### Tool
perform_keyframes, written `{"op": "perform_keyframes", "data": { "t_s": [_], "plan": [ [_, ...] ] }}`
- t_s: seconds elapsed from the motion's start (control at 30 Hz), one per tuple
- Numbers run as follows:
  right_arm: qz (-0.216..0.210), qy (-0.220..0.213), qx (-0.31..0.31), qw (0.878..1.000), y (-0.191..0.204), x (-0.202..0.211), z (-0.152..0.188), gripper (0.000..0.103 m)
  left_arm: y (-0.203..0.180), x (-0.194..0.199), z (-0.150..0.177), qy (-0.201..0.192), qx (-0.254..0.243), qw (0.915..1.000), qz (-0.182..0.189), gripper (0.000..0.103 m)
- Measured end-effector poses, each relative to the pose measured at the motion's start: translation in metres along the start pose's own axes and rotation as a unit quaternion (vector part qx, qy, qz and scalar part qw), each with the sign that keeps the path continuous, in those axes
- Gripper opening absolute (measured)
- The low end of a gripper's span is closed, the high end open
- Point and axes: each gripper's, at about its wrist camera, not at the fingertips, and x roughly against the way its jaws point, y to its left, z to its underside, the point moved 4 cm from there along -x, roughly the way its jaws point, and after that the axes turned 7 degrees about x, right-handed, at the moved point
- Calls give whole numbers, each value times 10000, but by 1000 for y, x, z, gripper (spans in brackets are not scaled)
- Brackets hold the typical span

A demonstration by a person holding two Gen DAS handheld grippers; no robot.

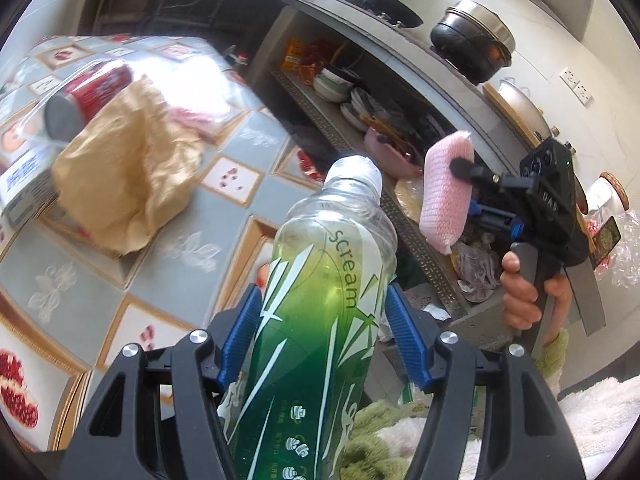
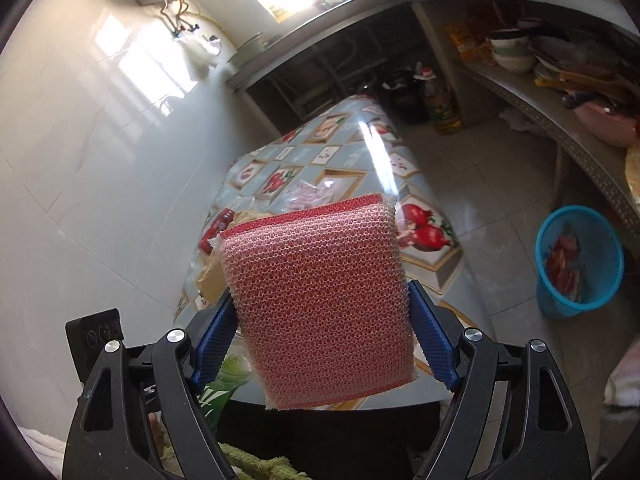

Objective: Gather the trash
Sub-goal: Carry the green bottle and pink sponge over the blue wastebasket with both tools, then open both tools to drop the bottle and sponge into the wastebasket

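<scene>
Bottle (image 1: 320, 300): left gripper (image 1: 324, 336) is squeezing it; smooth sides, may be slipping out
Sponge (image 2: 320, 304): right gripper (image 2: 320, 344) is pinching it; blue bin (image 2: 578, 260) far, may be dropping

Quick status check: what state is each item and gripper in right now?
left gripper: shut on the green bottle
green bottle: held, uncapped
right gripper: shut on the pink sponge
pink sponge: held in the air
blue bin: upright on the floor, some trash inside
brown paper bag: crumpled, lying on the table
</scene>
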Motion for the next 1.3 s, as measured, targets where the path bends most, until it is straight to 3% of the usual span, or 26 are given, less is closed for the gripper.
{"op": "perform_keyframes", "data": {
  "t_s": [0.43,0.67,0.87,1.1,1.3],
  "plan": [
    [848,-276,-989,9911,-101,39,29,77,-72,-64,-57,243,-835,9957,329,62],
    [1224,-367,-1521,9801,-148,44,40,77,-107,-127,-86,712,-993,9912,504,61],
    [1456,-331,-2199,9640,-206,33,59,77,-138,-202,-107,1230,-1225,9837,474,61],
    [1489,-356,-3159,9363,-281,18,83,77,-162,-307,-124,2008,-1184,9720,312,61],
    [1647,-447,-3685,9138,-348,-6,70,79,-174,-393,-134,2330,-1253,9644,-45,62]
  ]
}}
